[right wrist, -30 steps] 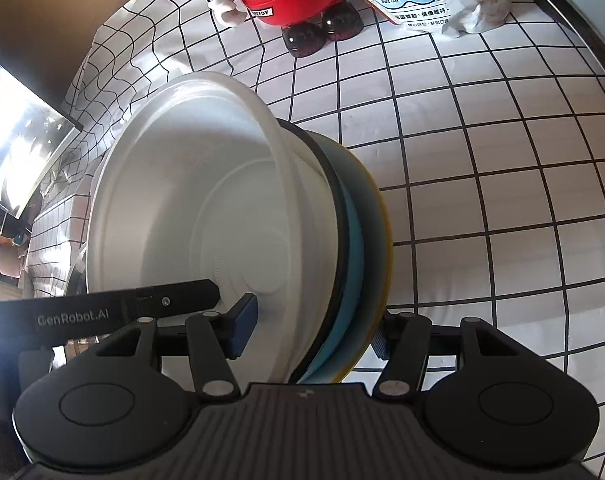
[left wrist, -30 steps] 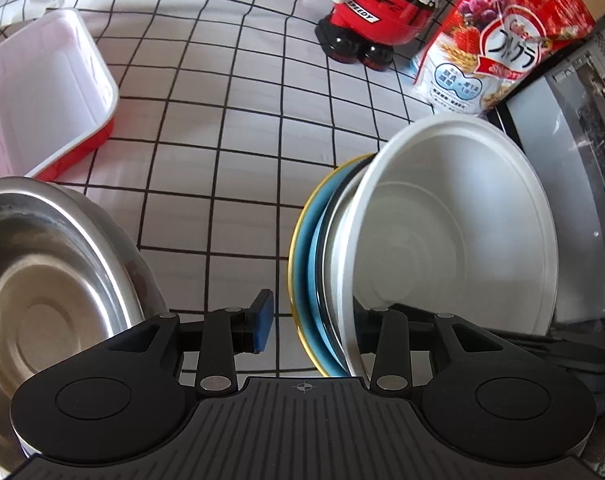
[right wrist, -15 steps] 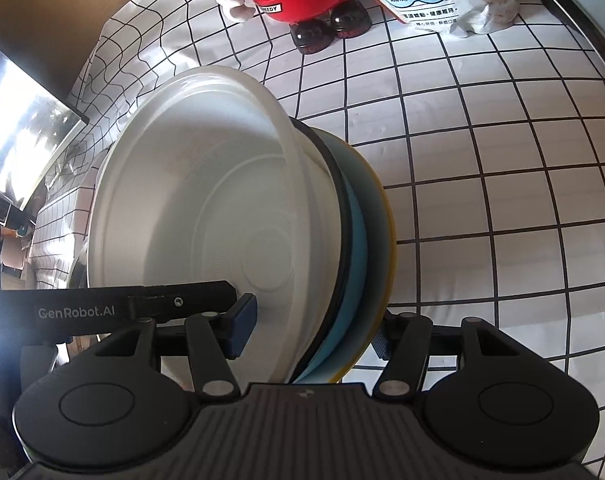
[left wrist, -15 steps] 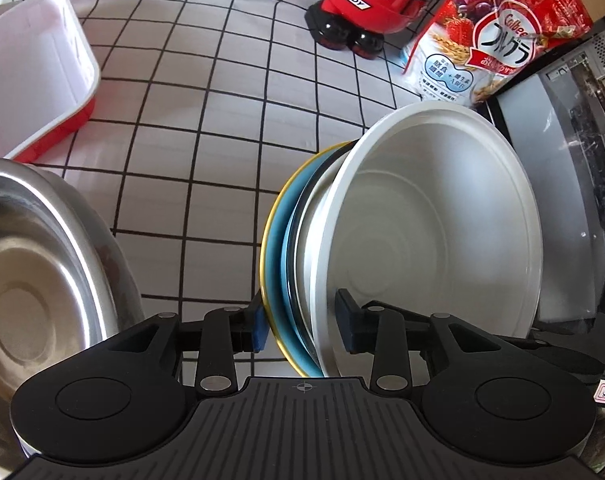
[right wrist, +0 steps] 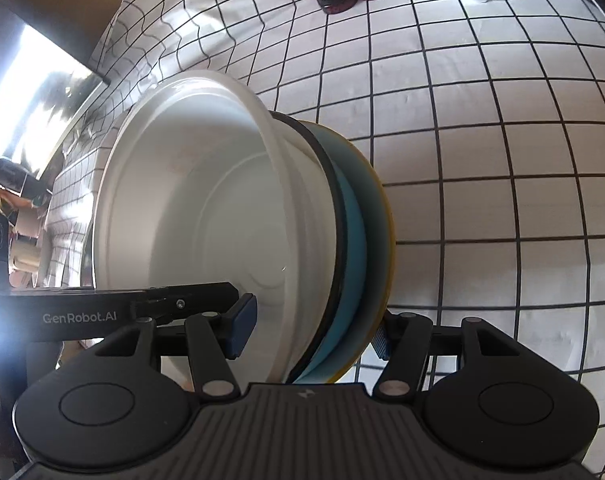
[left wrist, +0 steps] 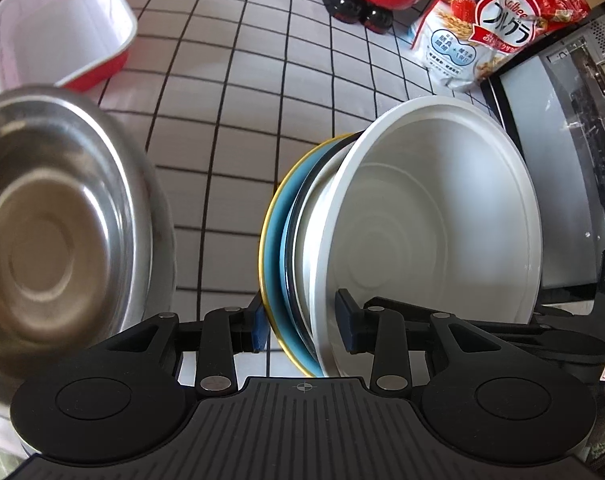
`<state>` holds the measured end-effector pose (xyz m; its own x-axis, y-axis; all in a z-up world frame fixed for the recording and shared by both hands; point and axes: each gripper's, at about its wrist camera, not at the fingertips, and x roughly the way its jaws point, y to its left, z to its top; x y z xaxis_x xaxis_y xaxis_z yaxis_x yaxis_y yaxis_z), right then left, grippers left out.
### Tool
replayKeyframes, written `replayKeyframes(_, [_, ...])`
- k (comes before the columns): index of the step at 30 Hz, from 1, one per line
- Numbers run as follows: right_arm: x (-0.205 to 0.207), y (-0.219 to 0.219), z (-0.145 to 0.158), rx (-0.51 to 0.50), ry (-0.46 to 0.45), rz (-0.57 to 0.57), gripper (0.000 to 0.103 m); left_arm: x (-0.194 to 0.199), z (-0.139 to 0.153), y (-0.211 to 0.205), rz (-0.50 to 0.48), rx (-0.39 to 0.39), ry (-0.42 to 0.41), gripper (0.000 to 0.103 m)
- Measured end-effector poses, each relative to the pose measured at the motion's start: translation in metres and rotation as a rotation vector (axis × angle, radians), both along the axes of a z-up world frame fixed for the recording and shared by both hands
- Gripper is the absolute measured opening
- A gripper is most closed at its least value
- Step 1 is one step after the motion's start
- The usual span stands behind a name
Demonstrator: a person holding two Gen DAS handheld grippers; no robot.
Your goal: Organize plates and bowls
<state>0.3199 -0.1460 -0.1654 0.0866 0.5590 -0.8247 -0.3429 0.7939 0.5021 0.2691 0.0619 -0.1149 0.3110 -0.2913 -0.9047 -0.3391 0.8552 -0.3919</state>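
Your left gripper (left wrist: 302, 326) and right gripper (right wrist: 312, 330) both pinch the stack (left wrist: 302, 264), white bowl (left wrist: 434, 224) nested on the blue plate (left wrist: 272, 240), held on edge above the table (left wrist: 242, 132).

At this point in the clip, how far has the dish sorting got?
Done: white bowl nested on the blue plate. In hand: that stack, tilted on edge, with left gripper and right gripper closed on its rim. Left: steel bowl and red tray sit apart.
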Motion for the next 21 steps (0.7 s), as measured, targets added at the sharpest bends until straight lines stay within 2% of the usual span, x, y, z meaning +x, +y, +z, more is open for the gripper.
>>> replayKeyframes(5, [-0.001,0.002,0.001,-0.004,-0.001,0.001,0.059,-0.003,0.0,0.006,0.026,-0.028,-0.008,0.033])
replayKeyframes(8, [0.0,-0.001,0.003,-0.001,-0.009,-0.007,0.059,-0.007,0.005,0.007,0.018,-0.011,-0.019,0.03])
replayKeyframes(11, [-0.002,-0.005,0.012,-0.017,-0.062,-0.017,0.059,-0.01,0.014,0.009,0.019,0.005,-0.034,0.031])
replayKeyframes(16, [-0.005,-0.013,0.038,-0.045,-0.201,-0.031,0.058,-0.016,0.028,0.009,0.017,0.04,-0.073,0.033])
replayKeyframes(21, [-0.001,-0.021,0.05,-0.041,-0.24,-0.06,0.058,-0.026,0.043,0.013,0.025,0.041,-0.12,0.032])
